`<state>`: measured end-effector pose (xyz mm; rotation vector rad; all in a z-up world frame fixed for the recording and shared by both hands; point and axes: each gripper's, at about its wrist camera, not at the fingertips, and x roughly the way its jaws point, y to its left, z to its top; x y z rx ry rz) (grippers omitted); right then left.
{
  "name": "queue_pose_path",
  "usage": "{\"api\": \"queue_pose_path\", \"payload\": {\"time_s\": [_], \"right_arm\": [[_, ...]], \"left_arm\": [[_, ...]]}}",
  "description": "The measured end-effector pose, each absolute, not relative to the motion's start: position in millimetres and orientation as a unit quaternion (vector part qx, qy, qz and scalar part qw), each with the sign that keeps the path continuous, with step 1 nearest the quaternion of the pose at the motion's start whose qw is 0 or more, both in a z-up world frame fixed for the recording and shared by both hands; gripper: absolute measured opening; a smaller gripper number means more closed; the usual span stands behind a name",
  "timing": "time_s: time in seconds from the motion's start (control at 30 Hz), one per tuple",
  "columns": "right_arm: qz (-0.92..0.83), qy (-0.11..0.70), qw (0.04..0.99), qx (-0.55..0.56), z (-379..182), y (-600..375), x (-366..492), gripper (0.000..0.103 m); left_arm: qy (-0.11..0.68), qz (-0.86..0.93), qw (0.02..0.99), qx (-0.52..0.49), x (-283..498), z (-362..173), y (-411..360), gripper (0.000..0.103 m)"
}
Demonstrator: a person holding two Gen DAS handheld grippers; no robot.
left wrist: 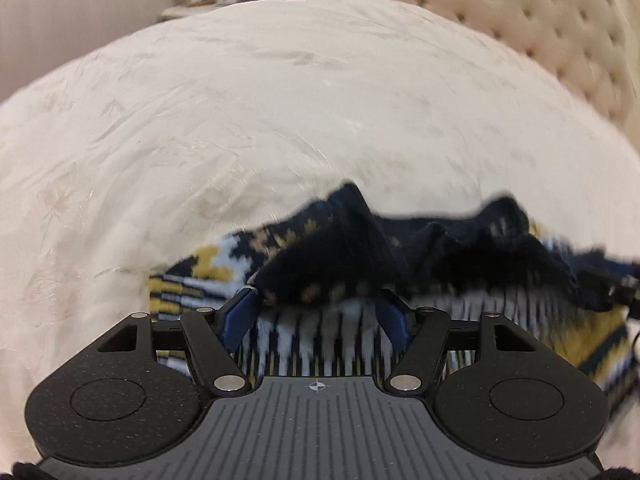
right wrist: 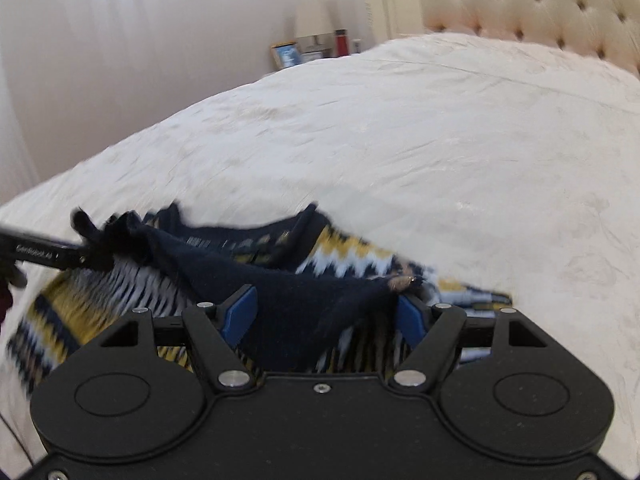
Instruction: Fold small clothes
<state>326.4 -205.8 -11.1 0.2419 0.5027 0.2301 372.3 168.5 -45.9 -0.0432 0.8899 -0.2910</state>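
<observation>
Patterned knit garment [left wrist: 400, 248], navy with yellow and white zigzags, bunched on the cream bedspread [left wrist: 240, 120] at the near edge of the bed, from 6 to 3 o'clock in the left wrist view. Left gripper [left wrist: 316, 300] low over it, blue pads [left wrist: 240, 314] spread apart with a dark navy fold lying between them; whether the pads press it, cannot tell. Right gripper [right wrist: 326, 306] likewise spread wide, blue pad [right wrist: 240, 312] on either side of a taut navy flap [right wrist: 304, 304] draped across the gap; grip not clear either. In the right wrist view, at 9 o'clock, the other gripper's black body [right wrist: 44, 254] reaching into the fabric's far corner. Beyond, open bedspread all the way up. Tufted headboard [right wrist: 540, 4] at 1 o'clock. Nightstand clutter at 12: lamp [right wrist: 314, 20], picture frame [right wrist: 286, 55], red bottle [right wrist: 341, 42]. Edges blurred.
</observation>
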Motion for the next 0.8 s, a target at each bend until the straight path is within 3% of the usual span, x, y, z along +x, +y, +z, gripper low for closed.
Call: {"api": "queue_pose_path", "payload": {"time_s": [0.27,0.4,0.6,0.8], "right_arm": [[0.068,0.215,0.957,0.185,0.3,-225.6,324.2,0.076],[0.076,0.212,0.958,0.174,-1.3,-220.7,307.3,0.076],[0.074,0.254,0.958,0.109,-18.1,-202.4,323.6,0.076],[-0.016,0.291,0.946,0.144,-20.8,-232.7,357.2,0.076]], "left_arm": [[0.397,-0.077,0.909,-0.102,383.6,-17.0,194.6,0.065],[0.385,-0.087,0.916,-0.065,362.1,-10.7,187.2,0.066],[0.418,-0.093,0.904,0.006,342.2,-47.9,170.2,0.069],[0.431,-0.076,0.898,-0.038,336.8,-75.4,192.8,0.074]]}}
